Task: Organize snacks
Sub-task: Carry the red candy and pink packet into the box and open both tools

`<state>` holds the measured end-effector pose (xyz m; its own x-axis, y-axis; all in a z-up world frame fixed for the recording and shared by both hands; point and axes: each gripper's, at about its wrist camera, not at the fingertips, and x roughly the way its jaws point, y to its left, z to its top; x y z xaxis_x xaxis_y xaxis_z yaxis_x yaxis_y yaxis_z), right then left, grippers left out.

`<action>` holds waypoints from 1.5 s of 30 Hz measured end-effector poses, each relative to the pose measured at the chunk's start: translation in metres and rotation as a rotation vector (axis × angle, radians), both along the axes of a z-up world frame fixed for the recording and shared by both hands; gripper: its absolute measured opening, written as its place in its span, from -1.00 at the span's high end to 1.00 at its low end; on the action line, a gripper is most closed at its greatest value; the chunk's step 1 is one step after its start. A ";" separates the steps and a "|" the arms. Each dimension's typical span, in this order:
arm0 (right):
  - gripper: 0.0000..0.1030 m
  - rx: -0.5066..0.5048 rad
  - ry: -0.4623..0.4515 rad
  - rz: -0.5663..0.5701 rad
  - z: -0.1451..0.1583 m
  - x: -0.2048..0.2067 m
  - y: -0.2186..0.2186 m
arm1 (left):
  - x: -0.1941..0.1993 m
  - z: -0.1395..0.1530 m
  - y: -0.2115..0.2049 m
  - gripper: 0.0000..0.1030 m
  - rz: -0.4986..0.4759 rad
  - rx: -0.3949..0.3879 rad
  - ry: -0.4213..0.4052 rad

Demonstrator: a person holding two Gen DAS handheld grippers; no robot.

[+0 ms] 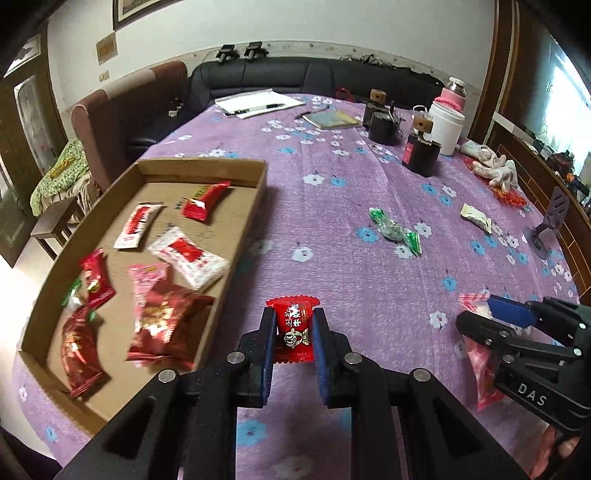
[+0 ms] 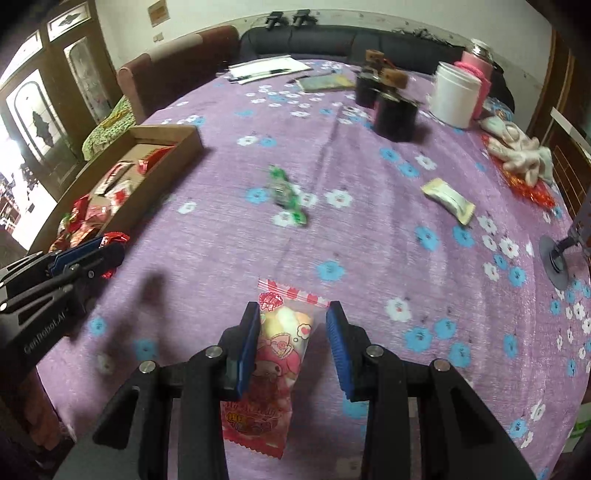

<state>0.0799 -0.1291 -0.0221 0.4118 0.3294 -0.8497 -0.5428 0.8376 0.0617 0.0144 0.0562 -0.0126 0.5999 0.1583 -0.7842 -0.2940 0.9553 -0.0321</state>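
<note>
Snacks lie split: several in the cardboard tray (image 1: 207,236), a green candy (image 1: 395,230) and a pale packet (image 1: 476,218) loose on the purple tablecloth (image 1: 332,206). The left gripper (image 1: 294,328) is clamped on a red candy (image 1: 294,325) just right of the tray. The right gripper (image 2: 293,332) straddles a pink marshmallow packet (image 2: 275,354), jaws apart, right pad clear. Recommended: carry the red candy over the tray wall, release low onto bare cardboard.

A purple flowered tablecloth (image 1: 332,206) is covering the table. Beyond its far edge a black sofa (image 1: 295,75) is standing against a white wall (image 1: 295,22), with a brown armchair (image 1: 122,107) beside the sofa's left end. Daylight is coming through a window (image 1: 565,99) right of the table.
</note>
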 end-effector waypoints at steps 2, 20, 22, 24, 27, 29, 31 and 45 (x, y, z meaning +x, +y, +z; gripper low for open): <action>0.32 0.003 -0.005 0.014 0.002 -0.004 0.008 | -0.008 0.003 0.004 0.63 0.002 0.005 -0.017; 0.31 0.031 -0.043 0.173 0.030 -0.027 0.101 | -0.046 0.027 0.054 0.60 0.091 -0.008 -0.093; 0.31 0.039 -0.046 0.202 0.034 -0.030 0.119 | -0.049 0.027 0.069 0.60 0.120 -0.014 -0.086; 0.31 0.047 -0.044 0.229 0.035 -0.033 0.136 | -0.053 0.027 0.084 0.60 0.154 -0.017 -0.083; 0.31 0.064 -0.032 0.269 0.036 -0.038 0.161 | -0.058 0.025 0.109 0.60 0.205 -0.027 -0.070; 0.31 0.070 -0.025 0.286 0.035 -0.040 0.175 | -0.062 0.023 0.124 0.60 0.233 -0.036 -0.062; 0.31 0.076 -0.013 0.305 0.032 -0.042 0.188 | -0.064 0.020 0.136 0.60 0.252 -0.054 -0.050; 0.30 0.106 0.079 0.371 0.009 -0.064 0.226 | -0.065 0.007 0.172 0.59 0.321 -0.061 -0.016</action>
<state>0.0157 0.0970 -0.0128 0.1827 0.5308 -0.8276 -0.7975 0.5723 0.1910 -0.0503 0.2282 -0.0052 0.5393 0.2945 -0.7889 -0.5785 0.8103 -0.0930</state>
